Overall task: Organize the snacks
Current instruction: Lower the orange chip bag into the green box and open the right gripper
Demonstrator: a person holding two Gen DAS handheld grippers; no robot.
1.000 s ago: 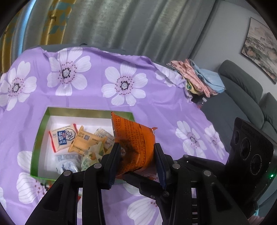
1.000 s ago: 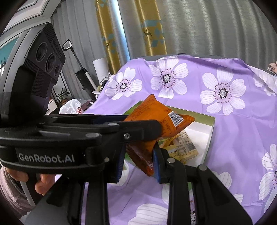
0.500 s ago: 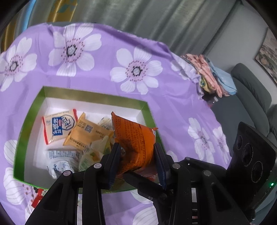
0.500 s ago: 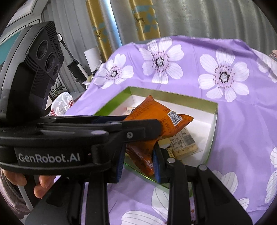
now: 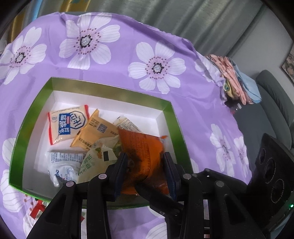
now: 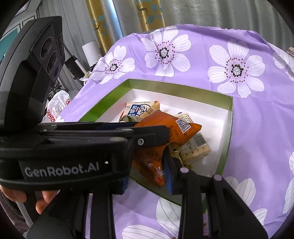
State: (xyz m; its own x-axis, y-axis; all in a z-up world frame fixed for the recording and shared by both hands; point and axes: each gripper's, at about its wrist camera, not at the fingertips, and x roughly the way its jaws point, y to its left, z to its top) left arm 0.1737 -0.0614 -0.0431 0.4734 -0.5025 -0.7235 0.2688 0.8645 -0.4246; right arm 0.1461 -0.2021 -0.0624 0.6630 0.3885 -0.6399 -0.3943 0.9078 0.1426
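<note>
Left gripper [image 5: 145, 163] clamped on orange snack packet [image 5: 141, 147], held over the near-right part of the green-rimmed box [image 5: 170, 117]. Right gripper [image 6: 147, 171]: its fingers flank the same packet; actual pinch cannot be told. Box already holds several packets – white-and-blue one [image 5: 68, 125], yellow one [image 5: 95, 134], others under them. Judged well along: orange packet not yet released; a red-and-white item [image 5: 37, 209] lies on the purple flowered cloth [image 5: 117, 60] outside the box

Grey curtains [image 5: 193, 20], grey sofa [image 5: 275, 103], gold drapes [image 6: 147, 14].
</note>
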